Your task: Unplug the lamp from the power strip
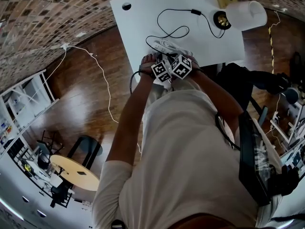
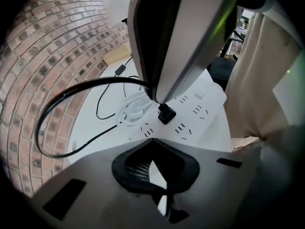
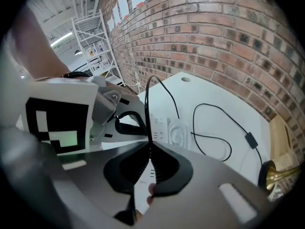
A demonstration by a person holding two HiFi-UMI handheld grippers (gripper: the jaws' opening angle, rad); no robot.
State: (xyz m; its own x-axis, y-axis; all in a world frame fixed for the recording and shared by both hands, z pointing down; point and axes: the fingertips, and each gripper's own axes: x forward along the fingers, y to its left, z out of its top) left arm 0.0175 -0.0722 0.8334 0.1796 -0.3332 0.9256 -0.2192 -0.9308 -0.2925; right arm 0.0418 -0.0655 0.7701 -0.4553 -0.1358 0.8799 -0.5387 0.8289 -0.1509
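Plug [image 2: 166,113]: black, seated in white power strip [image 2: 202,104] on the table [image 1: 157,4].
Right gripper [image 3: 148,149]: clenched on thin lamp cord [image 3: 147,113].
Left gripper [image 2: 152,142]: jaws together, empty.
Handling: I'd judge cord limp, plug rigid; I'd grip the plug body.

Table: the white table [image 1: 143,25] had a round cable hole [image 1: 126,6] near its far left corner.
Near edge: a white power strip [image 2: 193,116] lay flat, with a black plug [image 2: 166,113] in one socket.
Beside the strip: a coiled white cable [image 2: 131,112] touched it.
Middle: a black cord [image 1: 164,22] lay in loops, with an inline switch [image 1: 196,12].
Far right corner: the lamp [image 1: 240,15], brass base and white shade.
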